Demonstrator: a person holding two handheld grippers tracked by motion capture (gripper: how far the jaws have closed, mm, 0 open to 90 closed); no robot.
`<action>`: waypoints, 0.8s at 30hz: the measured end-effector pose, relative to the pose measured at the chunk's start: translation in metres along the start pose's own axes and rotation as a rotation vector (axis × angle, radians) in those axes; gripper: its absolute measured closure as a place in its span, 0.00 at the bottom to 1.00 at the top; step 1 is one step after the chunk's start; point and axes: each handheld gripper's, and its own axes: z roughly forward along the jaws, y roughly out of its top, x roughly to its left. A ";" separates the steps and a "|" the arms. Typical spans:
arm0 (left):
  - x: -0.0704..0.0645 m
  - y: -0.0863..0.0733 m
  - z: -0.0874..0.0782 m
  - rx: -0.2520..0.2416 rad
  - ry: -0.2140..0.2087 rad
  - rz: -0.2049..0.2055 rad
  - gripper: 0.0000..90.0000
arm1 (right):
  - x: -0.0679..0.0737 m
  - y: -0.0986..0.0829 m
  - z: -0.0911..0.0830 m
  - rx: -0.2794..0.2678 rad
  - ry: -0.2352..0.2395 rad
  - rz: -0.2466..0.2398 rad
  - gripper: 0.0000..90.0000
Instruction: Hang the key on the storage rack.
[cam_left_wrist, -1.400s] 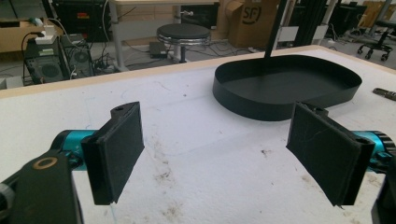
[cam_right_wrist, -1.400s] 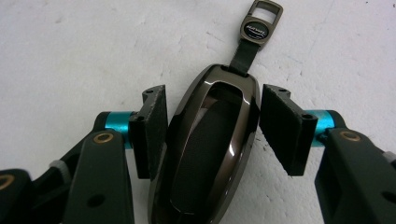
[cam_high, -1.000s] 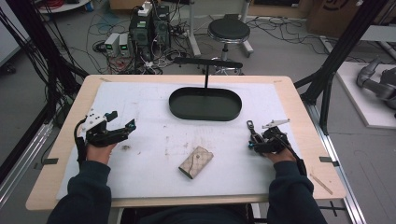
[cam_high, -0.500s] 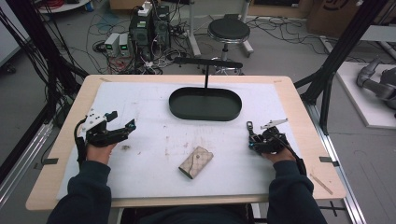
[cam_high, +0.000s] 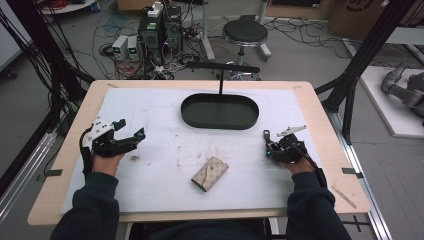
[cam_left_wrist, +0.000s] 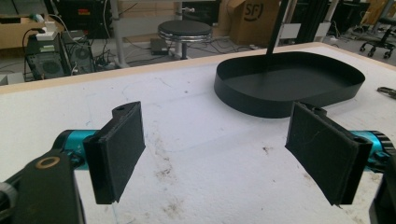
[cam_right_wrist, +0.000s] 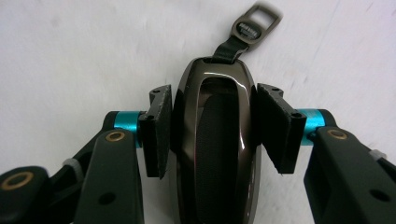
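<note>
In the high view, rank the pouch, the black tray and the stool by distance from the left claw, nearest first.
From the left claw:
1. Pouch, on the white mat towards the person, to the claw's right.
2. Black tray, at the far middle of the table. Its near rim is not much farther than the pouch.
3. Stool, on the floor beyond the table.

White-covered table (cam_high: 150, 110): black oval tray (cam_high: 220, 111) at far centre. Beige pouch (cam_high: 209, 173) lies near the front edge. Left gripper (cam_high: 131, 131) jaws apart; right gripper (cam_high: 270, 141) state unclear.
</note>
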 end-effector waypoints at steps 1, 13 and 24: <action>0.000 0.000 0.000 0.000 0.002 -0.002 0.21 | 0.000 0.005 -0.006 -0.049 -0.012 -0.007 0.55; 0.001 0.000 0.000 -0.001 0.006 -0.005 0.21 | 0.002 0.039 -0.026 -0.195 -0.044 -0.023 0.55; 0.001 0.000 -0.001 -0.004 0.002 -0.006 0.22 | -0.004 0.097 -0.036 -0.287 -0.062 -0.034 0.55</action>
